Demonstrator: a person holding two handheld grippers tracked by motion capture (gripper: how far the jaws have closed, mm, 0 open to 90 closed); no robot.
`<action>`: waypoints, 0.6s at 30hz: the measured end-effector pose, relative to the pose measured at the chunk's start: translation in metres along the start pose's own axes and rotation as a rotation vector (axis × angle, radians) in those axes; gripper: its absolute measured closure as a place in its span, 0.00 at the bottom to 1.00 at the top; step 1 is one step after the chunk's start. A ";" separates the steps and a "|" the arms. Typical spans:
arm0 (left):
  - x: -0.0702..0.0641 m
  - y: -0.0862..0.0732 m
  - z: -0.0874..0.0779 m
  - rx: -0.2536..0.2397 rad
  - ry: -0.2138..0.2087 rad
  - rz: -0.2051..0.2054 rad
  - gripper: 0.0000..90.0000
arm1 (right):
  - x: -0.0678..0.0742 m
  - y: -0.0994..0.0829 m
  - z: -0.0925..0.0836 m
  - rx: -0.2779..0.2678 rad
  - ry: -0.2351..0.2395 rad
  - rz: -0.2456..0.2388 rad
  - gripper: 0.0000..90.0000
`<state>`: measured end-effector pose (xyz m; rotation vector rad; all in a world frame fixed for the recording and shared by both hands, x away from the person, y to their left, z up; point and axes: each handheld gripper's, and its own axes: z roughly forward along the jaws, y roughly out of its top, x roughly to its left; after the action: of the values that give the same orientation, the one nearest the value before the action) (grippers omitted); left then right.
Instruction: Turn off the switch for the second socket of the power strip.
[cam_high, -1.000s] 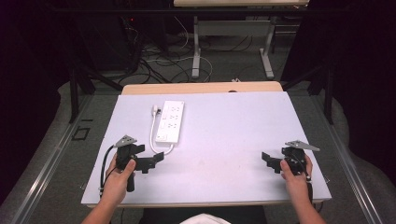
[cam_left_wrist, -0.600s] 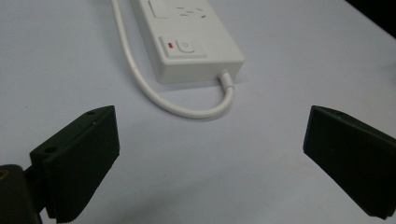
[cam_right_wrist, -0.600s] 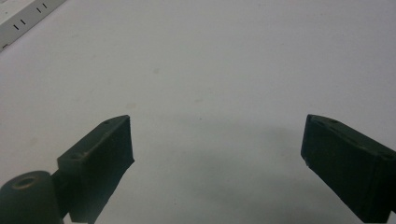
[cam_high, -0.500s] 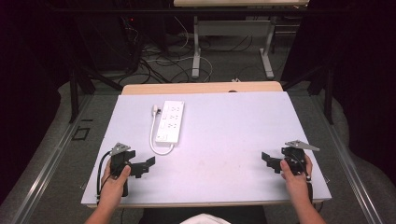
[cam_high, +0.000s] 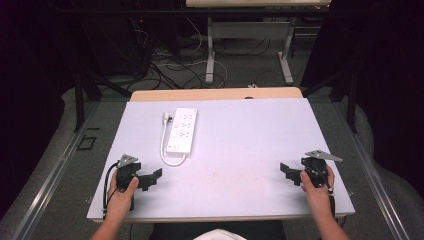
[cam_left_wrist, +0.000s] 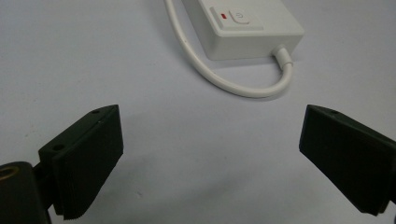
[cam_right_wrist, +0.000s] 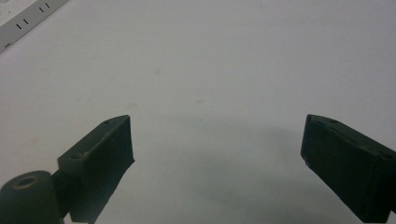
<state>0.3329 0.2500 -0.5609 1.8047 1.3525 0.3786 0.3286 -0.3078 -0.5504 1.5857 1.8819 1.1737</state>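
**Both tools released, power strip lying beyond the left one**

High view: a white power strip lies flat on the pale surface, its cord looping off the near end and back along its side to a plug whose details are too small to read. The left tool sits near that cord loop, apart from it, held by the left hand, which covers most of the tool's body. The right tool is well away from the power strip, held by the right hand; its jaws are small and dark here, hard to separate.

Left gripper view: the left tool has its jaws spread wide with bare surface between them, gripping nothing. The power strip's switch end lies ahead, the rest cut off by the top edge.

Right gripper view: the right tool is likewise spread wide and empty. A corner of the power strip shows at the top left, mostly cut off.
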 end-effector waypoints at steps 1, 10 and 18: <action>0.001 0.000 0.000 0.001 0.000 -0.006 0.07 | 0.000 0.000 0.000 0.000 0.000 -0.001 0.10; 0.011 -0.001 0.001 0.013 0.006 -0.022 0.08 | -0.002 0.001 0.001 0.001 0.006 -0.015 0.10; 0.014 -0.002 0.002 0.005 0.015 -0.029 0.08 | -0.002 0.001 0.001 -0.001 0.004 -0.017 0.10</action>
<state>0.3379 0.2620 -0.5666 1.7873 1.3903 0.3744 0.3303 -0.3092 -0.5505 1.5648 1.8936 1.1711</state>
